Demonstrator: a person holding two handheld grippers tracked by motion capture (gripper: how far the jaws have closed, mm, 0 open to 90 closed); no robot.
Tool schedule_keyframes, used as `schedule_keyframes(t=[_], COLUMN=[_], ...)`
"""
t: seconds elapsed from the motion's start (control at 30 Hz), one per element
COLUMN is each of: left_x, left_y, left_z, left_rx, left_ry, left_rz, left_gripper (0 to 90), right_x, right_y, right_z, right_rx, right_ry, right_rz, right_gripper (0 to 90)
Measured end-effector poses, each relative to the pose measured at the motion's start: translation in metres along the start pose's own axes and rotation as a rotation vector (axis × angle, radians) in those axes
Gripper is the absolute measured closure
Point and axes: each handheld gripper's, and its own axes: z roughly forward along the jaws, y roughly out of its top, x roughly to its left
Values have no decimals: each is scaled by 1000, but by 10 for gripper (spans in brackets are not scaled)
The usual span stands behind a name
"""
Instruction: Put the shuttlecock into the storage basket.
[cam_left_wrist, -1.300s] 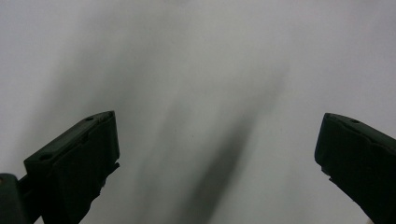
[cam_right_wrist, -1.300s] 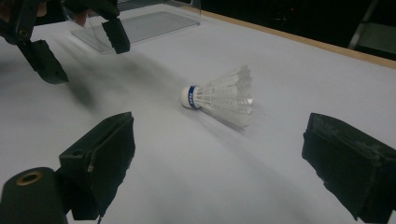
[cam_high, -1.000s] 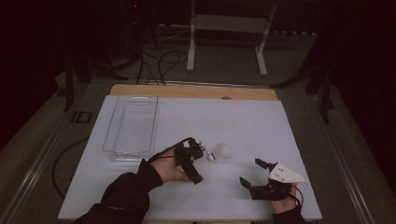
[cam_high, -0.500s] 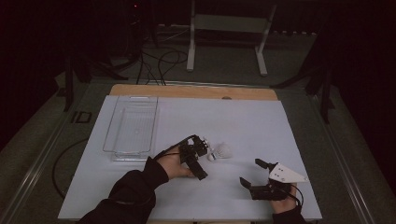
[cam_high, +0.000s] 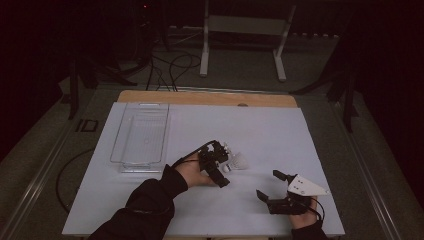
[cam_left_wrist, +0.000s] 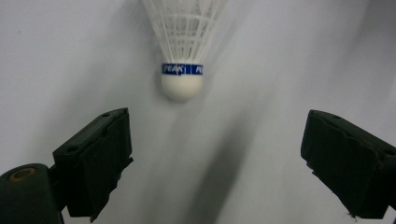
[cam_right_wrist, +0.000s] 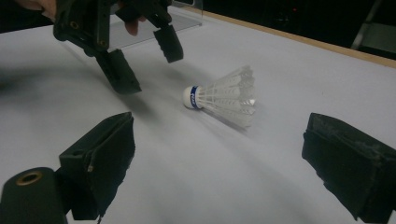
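The room is dark all round, with cables on the floor and a white metal stand (cam_high: 243, 37) behind the counter (cam_high: 280, 130), whose top is covered by a white sheet with a strip of bare wood at the far edge. A clear plastic tray (cam_high: 141, 136) sits on the left part of the sheet, lengthwise away from the person.

Near the middle lies a white shuttlecock (cam_high: 238, 162) on its side, its rounded cork nose with a blue band pointing toward the left gripper (cam_high: 221, 159). That gripper hangs just above the sheet, right beside the nose, not touching it. In the left gripper view the black fingers (cam_left_wrist: 95, 156) stand wide apart, and the cork of the shuttlecock lies just ahead of the gap between them.

The right gripper (cam_high: 272, 186) is held low at the near right of the counter, well apart from the shuttlecock, its grey plate on top. Its fingers (cam_right_wrist: 100, 161) are spread wide too, with nothing between them, and they face toward the shuttlecock and the other gripper.
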Motion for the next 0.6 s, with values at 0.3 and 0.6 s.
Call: schedule_keyframes(t=[0.3,0.6], left_x=[1,8], left_y=[7,17], left_z=[8,14], left_rx=[-46,9], left_ry=[-13,-10], left_rz=[3,14], left_gripper=[151,263], right_x=[0,0], right_y=[0,0], right_z=[0,0], right_rx=[-1,-2], right_ry=[2,3], right_rz=[1,0], right_gripper=[91,91])
